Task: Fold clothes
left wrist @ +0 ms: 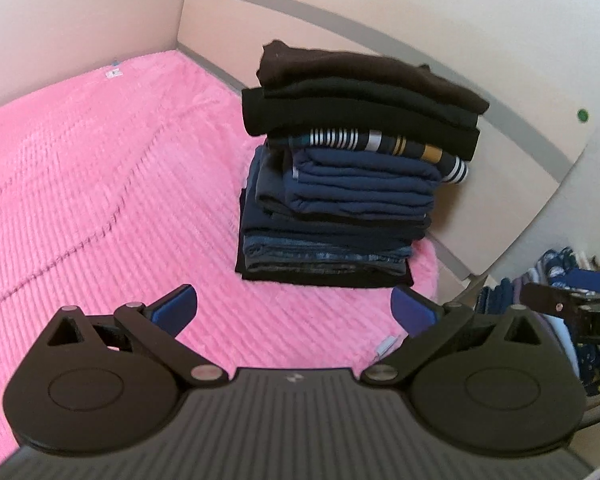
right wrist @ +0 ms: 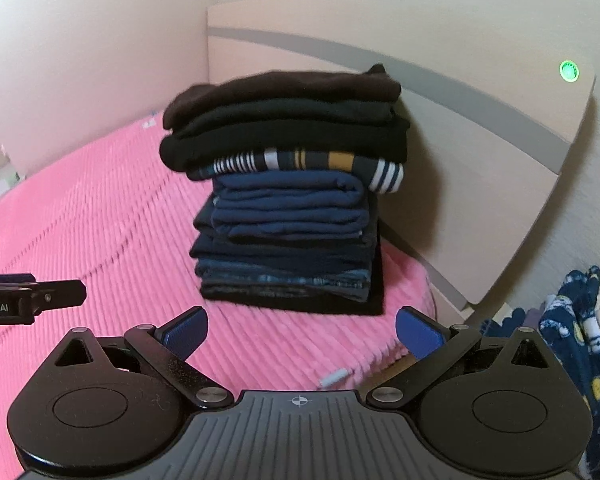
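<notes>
Slightly blurred folded stack [right wrist: 288,200] on pink blanket [right wrist: 100,240]

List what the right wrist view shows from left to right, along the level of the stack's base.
Other hand-held gripper → pink bedspread → stack of folded clothes → headboard → patterned navy clothes.

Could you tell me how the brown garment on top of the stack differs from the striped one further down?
The brown garment is plain and dark, lying at the very top; the striped garment carries white, grey and mustard bands on navy and is pressed under black pieces. The striped garment juts out at the headboard side; the brown one does not. Both are folded flat in one stack.
</notes>
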{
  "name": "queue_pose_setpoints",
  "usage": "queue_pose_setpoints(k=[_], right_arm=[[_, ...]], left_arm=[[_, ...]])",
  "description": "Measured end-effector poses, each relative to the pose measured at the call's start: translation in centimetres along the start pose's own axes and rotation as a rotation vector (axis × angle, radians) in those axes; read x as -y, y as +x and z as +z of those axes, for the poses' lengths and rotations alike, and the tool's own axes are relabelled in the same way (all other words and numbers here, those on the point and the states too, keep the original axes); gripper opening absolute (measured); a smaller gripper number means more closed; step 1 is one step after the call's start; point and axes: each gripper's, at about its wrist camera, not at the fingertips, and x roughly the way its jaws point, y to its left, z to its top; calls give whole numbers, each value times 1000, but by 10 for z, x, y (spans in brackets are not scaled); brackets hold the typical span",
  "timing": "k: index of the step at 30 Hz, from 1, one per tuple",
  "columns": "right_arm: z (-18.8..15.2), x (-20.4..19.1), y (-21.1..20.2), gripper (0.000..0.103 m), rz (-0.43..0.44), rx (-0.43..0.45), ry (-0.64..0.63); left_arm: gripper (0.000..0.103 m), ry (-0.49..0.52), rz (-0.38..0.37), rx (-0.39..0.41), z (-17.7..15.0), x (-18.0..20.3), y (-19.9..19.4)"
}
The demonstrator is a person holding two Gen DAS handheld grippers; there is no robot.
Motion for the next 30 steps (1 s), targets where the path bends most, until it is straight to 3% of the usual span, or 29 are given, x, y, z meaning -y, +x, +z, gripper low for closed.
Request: queue_pose_setpoints(k=[16,30], right_arm=[[1,31,6,102,60,-30,15],[-2,29,7,102,57,-42,16]], left_arm=[[101,66,83,-62,6,50,17],[101,95,117,-89,6,56,24]])
